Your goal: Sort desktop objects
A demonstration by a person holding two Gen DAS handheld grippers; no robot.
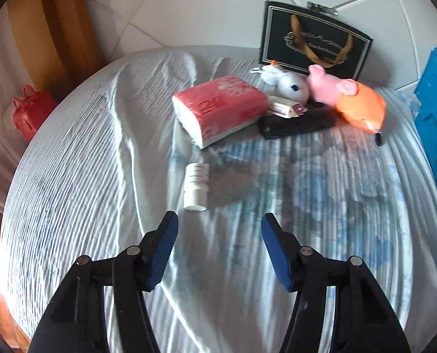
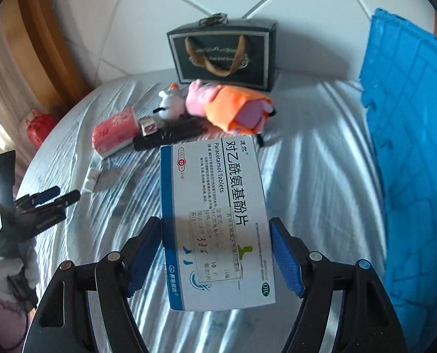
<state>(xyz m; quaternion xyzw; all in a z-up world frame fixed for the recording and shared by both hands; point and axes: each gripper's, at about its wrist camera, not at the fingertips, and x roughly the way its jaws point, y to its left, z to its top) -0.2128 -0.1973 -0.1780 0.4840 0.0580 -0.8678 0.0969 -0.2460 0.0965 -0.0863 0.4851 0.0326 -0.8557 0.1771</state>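
Right gripper pinches a flat cardboard pill box, ribbed blue pads pressed on both long sides. Left gripper is spread, nothing between its pads, above the crinkled striped cloth. A small white plastic bottle lies on its side just beyond. Far: soft tissue pack, plush toys, glossy black bag. Right: ribbed blue crate.

The medicine box reads "Paracetamol Tablets" (also "OTC").
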